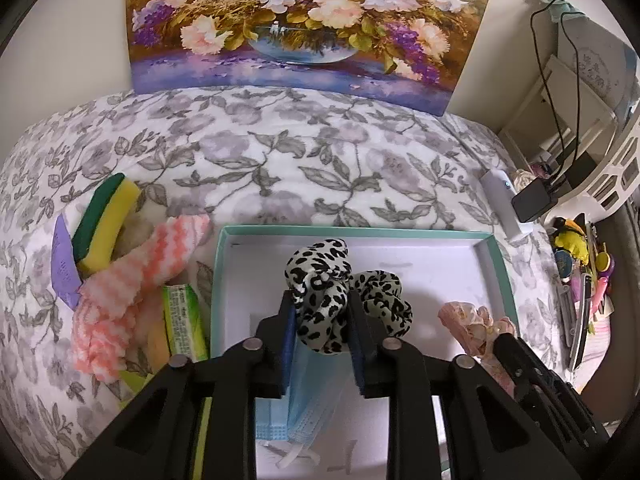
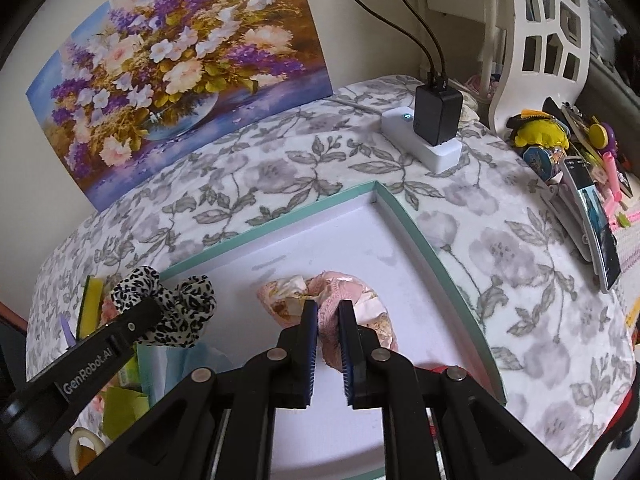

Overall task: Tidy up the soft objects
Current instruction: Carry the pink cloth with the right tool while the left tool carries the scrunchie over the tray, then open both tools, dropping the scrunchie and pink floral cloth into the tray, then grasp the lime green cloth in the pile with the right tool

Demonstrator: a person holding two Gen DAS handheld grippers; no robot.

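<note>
Left wrist view shows my left claw (image 1: 323, 312) closed on the leopard-print scrunchie (image 1: 320, 292), with a second loop of the same print (image 1: 384, 300) bulging just right of the fingers, all over the white floor of the teal-rimmed box lid (image 1: 500, 268). To set it down well, I judge I should lower until the fabric rests on the lid floor before easing the pads apart, so it does not spring or roll toward the rim; a blue face mask (image 1: 304, 392) lies under the claw at the near edge, and I should keep clear of it. My right claw (image 2: 328, 322) pinches the pink lace scrunchie (image 2: 332, 300) nearer the lid's right wall, its fingers almost together on a fold. Both claws reach forward and angle down into the lid, side by side, close but not touching. Left of the lid, on the floral cloth, wait a yellow-green sponge (image 1: 106, 224) and a pink striped cloth (image 1: 128, 280).
</note>
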